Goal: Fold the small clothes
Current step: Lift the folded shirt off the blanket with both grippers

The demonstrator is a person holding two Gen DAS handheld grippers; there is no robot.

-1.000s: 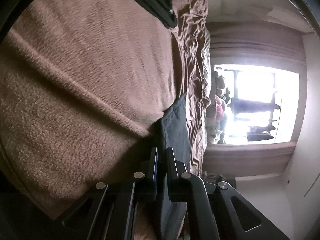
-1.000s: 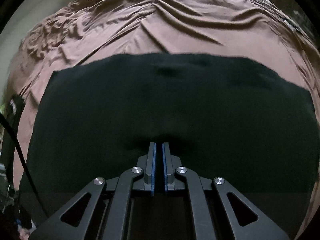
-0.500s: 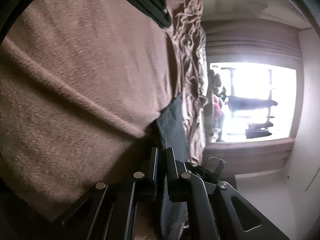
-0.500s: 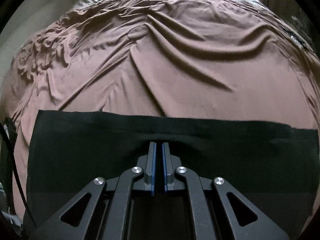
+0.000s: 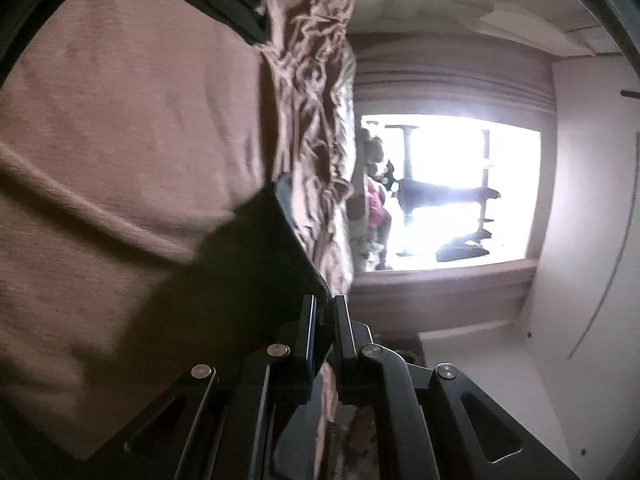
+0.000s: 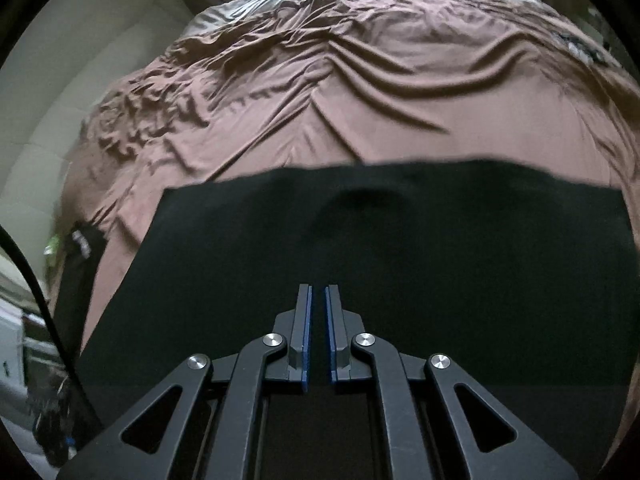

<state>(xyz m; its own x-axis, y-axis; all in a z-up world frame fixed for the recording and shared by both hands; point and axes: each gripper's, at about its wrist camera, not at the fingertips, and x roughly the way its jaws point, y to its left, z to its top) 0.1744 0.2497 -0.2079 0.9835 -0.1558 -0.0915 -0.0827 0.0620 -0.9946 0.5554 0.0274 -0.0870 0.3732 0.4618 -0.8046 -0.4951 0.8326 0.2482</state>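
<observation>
Currently: black cloth (image 6: pixel 384 248), soft, light, limp; your left tool (image 5: pixel 323 312) pinches its edge, right tool (image 6: pixel 316 300) narrowly parted above it.

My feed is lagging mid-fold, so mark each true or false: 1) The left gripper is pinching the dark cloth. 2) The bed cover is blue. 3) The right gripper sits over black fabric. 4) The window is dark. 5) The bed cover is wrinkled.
1) True: the left gripper is closed on the edge of the dark cloth.
2) False: the bed cover is brown.
3) True: the right gripper sits over the black fabric.
4) False: the window glares bright white.
5) True: creases run across it.
</observation>
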